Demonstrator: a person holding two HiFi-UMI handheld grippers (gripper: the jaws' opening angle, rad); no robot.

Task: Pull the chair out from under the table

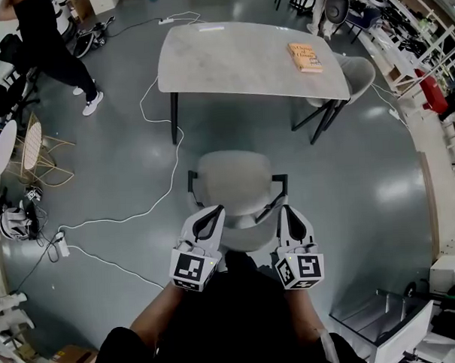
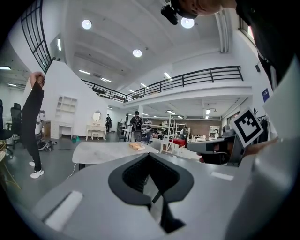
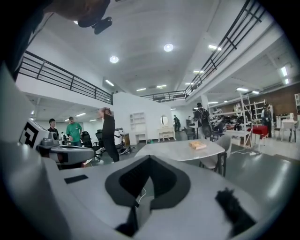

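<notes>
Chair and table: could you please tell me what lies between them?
In the head view, only bare floor lies between the chair and the table; a cable runs beside that stretch.

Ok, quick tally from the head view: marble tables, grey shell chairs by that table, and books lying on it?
Marble table: 1
Grey shell chairs: 2, one standing clear of the table, one at its right end
Book: 1
Total: 4
</notes>
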